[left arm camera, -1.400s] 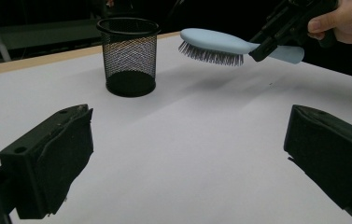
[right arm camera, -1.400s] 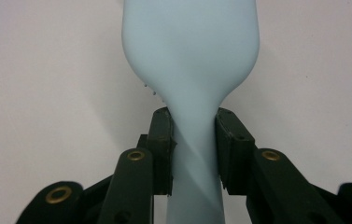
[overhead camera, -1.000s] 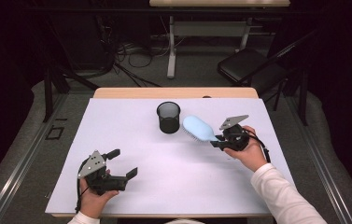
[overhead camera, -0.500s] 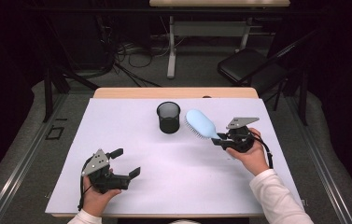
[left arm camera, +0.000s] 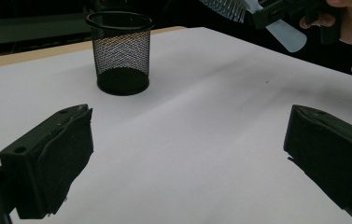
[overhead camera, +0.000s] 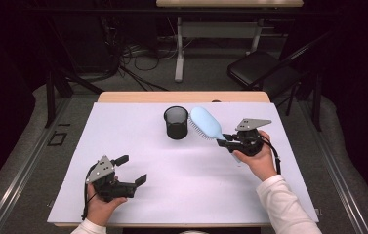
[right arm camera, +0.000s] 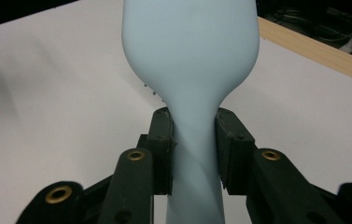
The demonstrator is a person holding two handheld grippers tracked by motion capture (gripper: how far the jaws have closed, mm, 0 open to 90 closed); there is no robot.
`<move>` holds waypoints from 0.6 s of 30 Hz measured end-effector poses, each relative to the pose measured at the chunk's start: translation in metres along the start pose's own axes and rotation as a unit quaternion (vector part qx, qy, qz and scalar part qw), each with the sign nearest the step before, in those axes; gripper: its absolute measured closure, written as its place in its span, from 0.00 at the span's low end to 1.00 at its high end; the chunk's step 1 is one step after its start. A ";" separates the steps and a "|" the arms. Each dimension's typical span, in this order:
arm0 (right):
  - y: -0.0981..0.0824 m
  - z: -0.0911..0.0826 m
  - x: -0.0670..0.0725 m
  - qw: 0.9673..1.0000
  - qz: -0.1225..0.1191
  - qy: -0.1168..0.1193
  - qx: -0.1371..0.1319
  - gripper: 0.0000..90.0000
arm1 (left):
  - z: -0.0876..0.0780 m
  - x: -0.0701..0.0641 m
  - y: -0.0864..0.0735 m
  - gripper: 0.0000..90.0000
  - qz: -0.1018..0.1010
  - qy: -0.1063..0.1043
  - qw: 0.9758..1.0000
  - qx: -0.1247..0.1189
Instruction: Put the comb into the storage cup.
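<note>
The hairbrush (overhead camera: 206, 123) is pale blue plastic with a broad oval head that narrows into a slim neck and a flat handle; along the lower edge of the head a row of fine bristles shows, pointing down toward the table. In the right gripper view its smooth back (right arm camera: 190, 42) faces the camera, and both black pads are pressed against the narrow neck, so the right gripper (overhead camera: 226, 142) is clamped on the hairbrush. It hangs in the air above the white table (overhead camera: 181, 195), tilted with its head raised and reaching just beside the rim of the black mesh cup (overhead camera: 176, 122), not touching it. The mesh cup stands upright toward the far middle of the table, and through the mesh in the left gripper view (left arm camera: 119, 51) only its dark bottom can be seen. The left gripper (overhead camera: 132, 169) sits low at the near left, well apart from both, its jaws spread wide with only bare table between them.
</note>
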State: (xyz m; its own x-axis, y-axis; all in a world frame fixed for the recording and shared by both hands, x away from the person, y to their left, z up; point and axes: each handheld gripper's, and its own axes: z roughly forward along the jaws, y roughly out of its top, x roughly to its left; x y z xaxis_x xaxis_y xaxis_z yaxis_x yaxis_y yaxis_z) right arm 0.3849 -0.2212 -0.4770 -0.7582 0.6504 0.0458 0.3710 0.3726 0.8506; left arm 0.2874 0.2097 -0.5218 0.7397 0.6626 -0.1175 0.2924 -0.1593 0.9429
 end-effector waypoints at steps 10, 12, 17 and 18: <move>0.009 0.003 0.018 0.999 -0.020 0.010 -0.029 0.78 | -0.001 0.001 0.000 0.02 -0.010 0.007 1.000 -0.005; 0.010 0.003 0.021 0.999 -0.023 0.011 -0.033 0.78 | 0.000 0.002 0.000 0.02 -0.012 0.007 1.000 -0.005; 0.009 0.006 0.030 0.999 -0.030 0.016 -0.043 0.78 | 0.000 0.002 0.001 0.02 -0.010 0.009 1.000 -0.005; 0.009 0.007 0.031 0.998 -0.031 0.017 -0.045 0.78 | -0.001 0.002 0.002 0.02 -0.008 0.011 1.000 -0.004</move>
State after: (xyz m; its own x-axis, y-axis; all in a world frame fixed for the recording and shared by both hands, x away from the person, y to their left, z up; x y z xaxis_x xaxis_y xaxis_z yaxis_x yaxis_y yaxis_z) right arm 0.3681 -0.1934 -0.4716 -0.7961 0.6051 0.0083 0.2749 0.3494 0.8957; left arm 0.2889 0.2113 -0.5201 0.7217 0.6805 -0.1268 0.2995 -0.1417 0.9435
